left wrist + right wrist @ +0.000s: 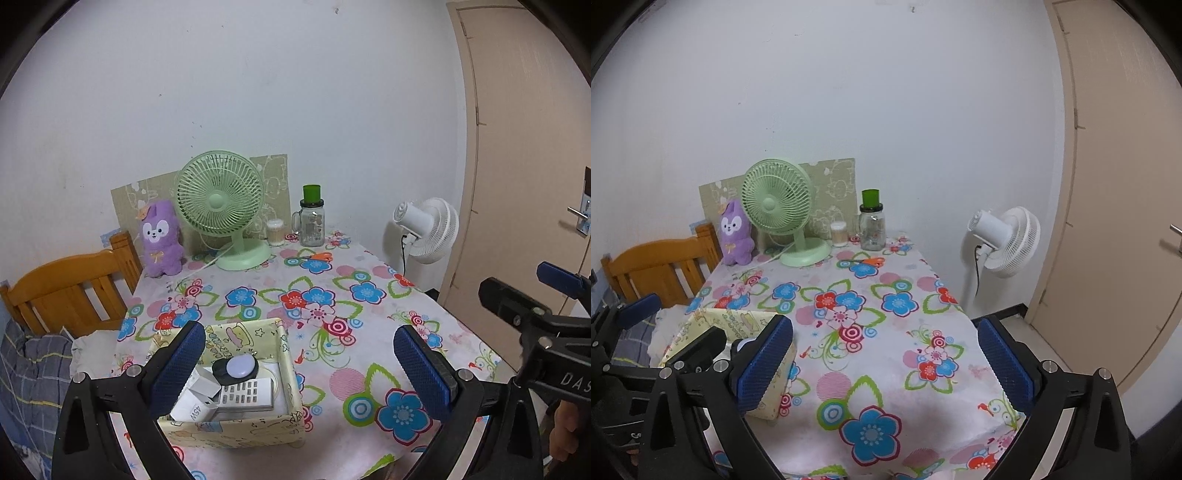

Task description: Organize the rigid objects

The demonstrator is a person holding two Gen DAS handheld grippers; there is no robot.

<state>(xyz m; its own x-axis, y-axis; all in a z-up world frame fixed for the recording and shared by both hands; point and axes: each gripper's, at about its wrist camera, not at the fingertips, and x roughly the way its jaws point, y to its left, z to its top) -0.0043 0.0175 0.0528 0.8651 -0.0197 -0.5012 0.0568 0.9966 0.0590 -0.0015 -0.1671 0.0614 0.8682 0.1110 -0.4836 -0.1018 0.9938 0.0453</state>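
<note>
A yellow cartoon-print box (236,430) stands on the flowered tablecloth near the table's front left. Inside lie a white remote (245,395), a white charger block (192,406) and a round black puck with a lilac top (238,367). My left gripper (301,369) hangs open just over the box's near right side, nothing between its blue pads. My right gripper (884,367) is open over bare tablecloth, to the right of the box (738,319); it holds nothing. Orange-handled scissors (314,256) lie far back on the table.
Along the back stand a green desk fan (221,206), a purple plush (162,240), a swab tub (275,232) and a glass jar with a green lid (312,221). A wooden chair (70,288) is left; a white floor fan (428,229) and a door are right.
</note>
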